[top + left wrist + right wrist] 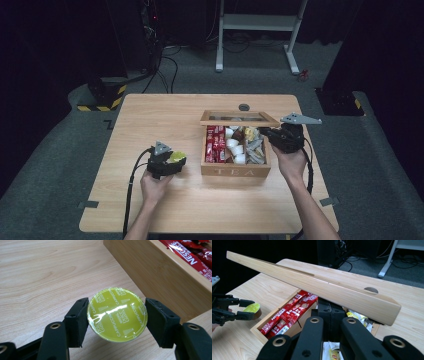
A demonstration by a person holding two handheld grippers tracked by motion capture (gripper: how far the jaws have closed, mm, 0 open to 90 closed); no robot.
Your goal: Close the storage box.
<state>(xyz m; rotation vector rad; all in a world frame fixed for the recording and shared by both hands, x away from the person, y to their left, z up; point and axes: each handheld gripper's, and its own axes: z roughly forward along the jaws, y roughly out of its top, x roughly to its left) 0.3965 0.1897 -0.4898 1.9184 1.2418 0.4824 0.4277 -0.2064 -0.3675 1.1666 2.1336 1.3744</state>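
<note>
A laboratory-style recording room: a single light wooden table (150,120) on grey carpet, enclosed by black curtains (45,45), with trailing cables (167,67), a yellow-and-black striped floor base (102,95) and the white frame of a height-adjustable desk (260,22) behind.
</note>
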